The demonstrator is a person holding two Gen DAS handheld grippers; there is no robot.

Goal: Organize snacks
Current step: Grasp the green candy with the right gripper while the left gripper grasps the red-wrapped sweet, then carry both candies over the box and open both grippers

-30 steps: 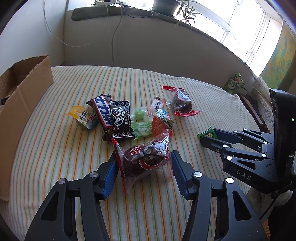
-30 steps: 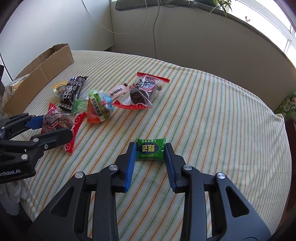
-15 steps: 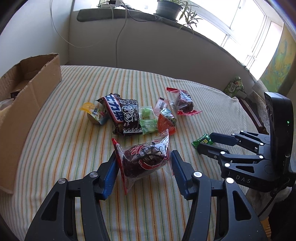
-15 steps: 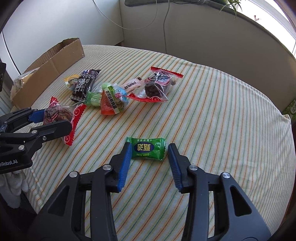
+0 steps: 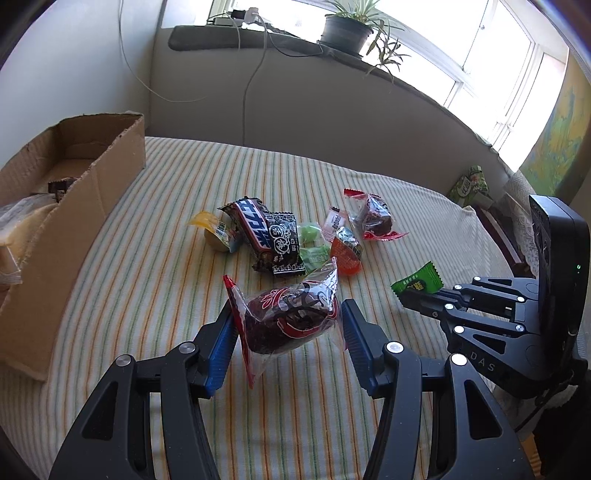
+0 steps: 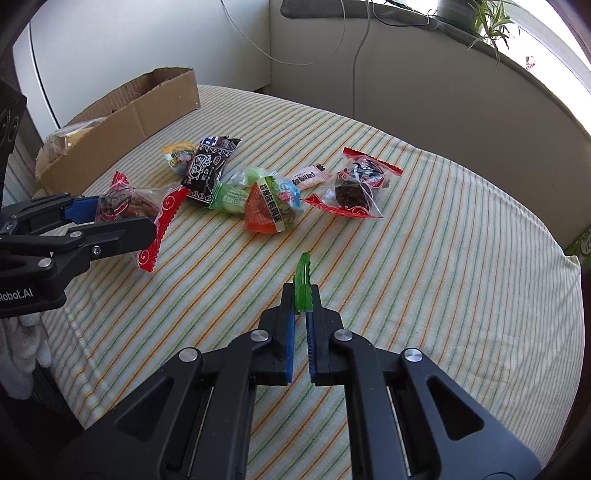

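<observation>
My left gripper (image 5: 288, 325) is shut on a clear red-edged packet with a dark cake (image 5: 286, 325) and holds it above the striped cloth; the packet also shows in the right wrist view (image 6: 129, 206). My right gripper (image 6: 302, 299) is shut on a small green candy packet (image 6: 303, 284), which stands on edge between the pads; it also shows in the left wrist view (image 5: 417, 282). A pile of snacks (image 5: 280, 240) lies on the cloth further on. A cardboard box (image 5: 70, 206) stands at the left.
A second red-edged cake packet (image 6: 354, 188) lies right of the pile. The box holds a pale bagged item (image 5: 22, 229). A low wall with a potted plant (image 5: 347, 29) and cables runs behind the bed. A green packet (image 5: 471, 186) sits past the far right edge.
My right gripper has closed on the green candy and lifted it, turning it on edge. My left gripper has risen with the cake packet and moved towards the box.
</observation>
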